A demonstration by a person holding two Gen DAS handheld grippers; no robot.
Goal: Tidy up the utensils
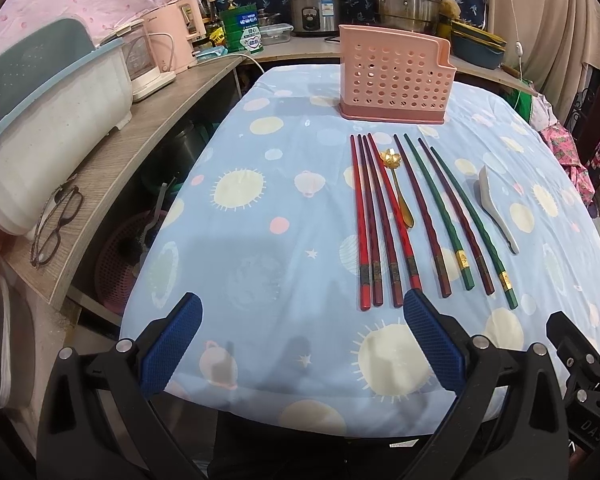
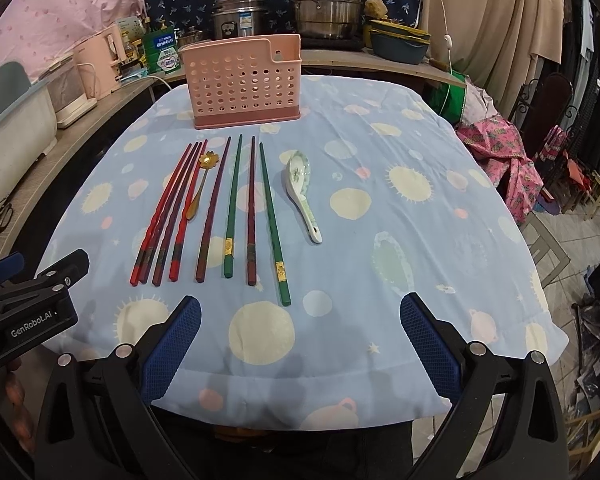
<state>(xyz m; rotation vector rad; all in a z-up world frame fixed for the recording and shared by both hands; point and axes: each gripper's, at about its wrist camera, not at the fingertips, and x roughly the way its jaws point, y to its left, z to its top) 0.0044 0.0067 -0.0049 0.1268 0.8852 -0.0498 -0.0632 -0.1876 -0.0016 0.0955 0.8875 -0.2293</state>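
Nearest the lens in each wrist view are the blue pads of the tool itself. The left gripper [image 1: 302, 344] has its fingers spread wide and holds nothing, and the right gripper [image 2: 300, 346] is equally spread and empty. Both hang over the near edge of the table [image 2: 440, 216], which is covered in a pale blue cloth with suns and planets.

Ahead of them, toward the middle of the table, lies a row of chopsticks [image 2: 204, 216], red, dark maroon and green. Their long axes run from the near edge toward the far edge, thick decorated ends toward the grippers, thin tips toward the pink holder [image 2: 244, 84] that stands upright near the far edge. A small gold spoon [image 2: 200, 188] with a flower-shaped bowl lies among the red ones, parallel to them. A ceramic spoon [image 2: 302, 196] lies just to the right of the row, apart from the last green chopstick [image 2: 271, 216], with its bowl toward the holder and its handle toward the near edge.

The row sits left of centre for the right gripper and right of centre for the left one, so it lies between the two. The right finger pad [image 1: 432, 344] of the left gripper is just short of the butt of a red chopstick [image 1: 394, 220], so the left looks better placed for the red set, and the right for the green chopstick and the ceramic spoon. Since everything points lengthwise away from the grippers, a grasp probably means closing across the width of a stick.
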